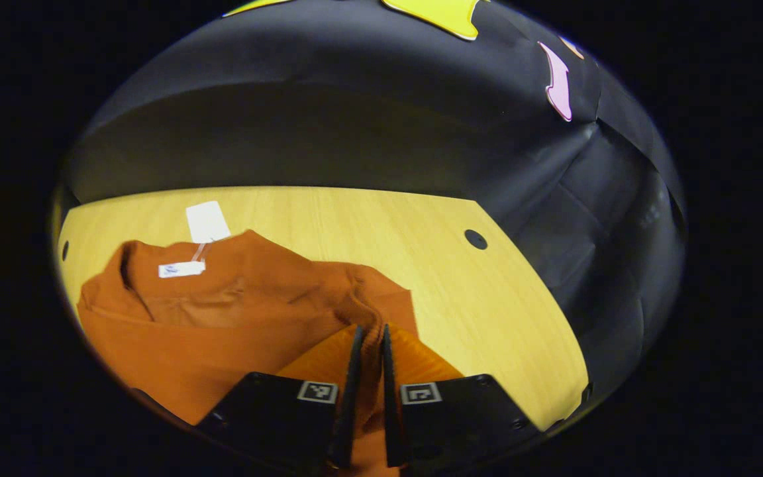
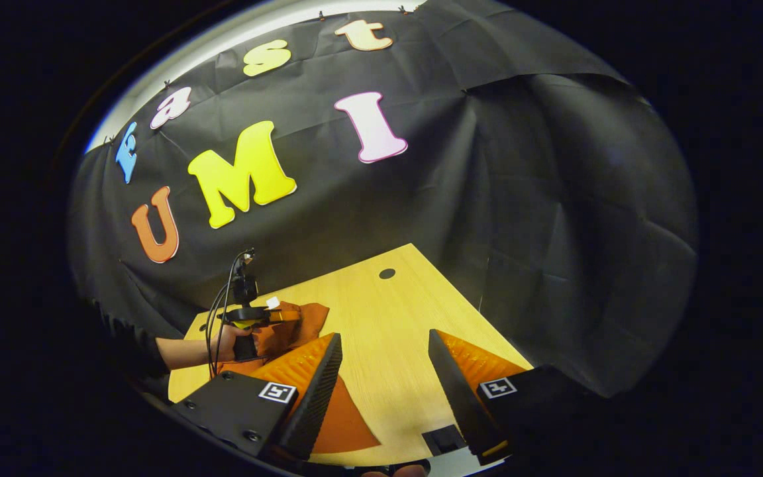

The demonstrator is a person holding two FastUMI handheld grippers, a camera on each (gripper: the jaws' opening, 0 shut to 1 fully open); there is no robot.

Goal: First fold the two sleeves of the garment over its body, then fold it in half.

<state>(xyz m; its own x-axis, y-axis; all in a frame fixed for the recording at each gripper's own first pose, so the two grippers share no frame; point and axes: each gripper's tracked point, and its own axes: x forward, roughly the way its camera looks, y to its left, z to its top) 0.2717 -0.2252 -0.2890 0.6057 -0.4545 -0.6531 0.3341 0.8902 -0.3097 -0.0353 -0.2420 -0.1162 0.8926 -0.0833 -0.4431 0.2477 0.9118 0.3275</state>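
Observation:
In the left gripper view, a rust-orange garment (image 1: 222, 318) lies on the wooden table (image 1: 368, 218), collar toward the far left, with a white hang tag (image 1: 207, 222) and a white neck label (image 1: 181, 269). My left gripper (image 1: 369, 341) is shut on a bunched fold of the garment's sleeve at its right side, and cloth shows between the near-closed fingers. In the right gripper view, my right gripper (image 2: 385, 354) hangs open over bare table (image 2: 388, 311), with a corner of the garment (image 2: 348, 417) under its left finger. Farther off, a hand holds the left gripper (image 2: 287, 317) at the garment.
The table has a round cable hole near its far right corner (image 1: 475, 239) (image 2: 387, 273). Black cloth walls close in behind and to the right of the table. A cable (image 2: 219, 311) trails from the left gripper. A small dark block (image 2: 442, 438) sits at the near table edge.

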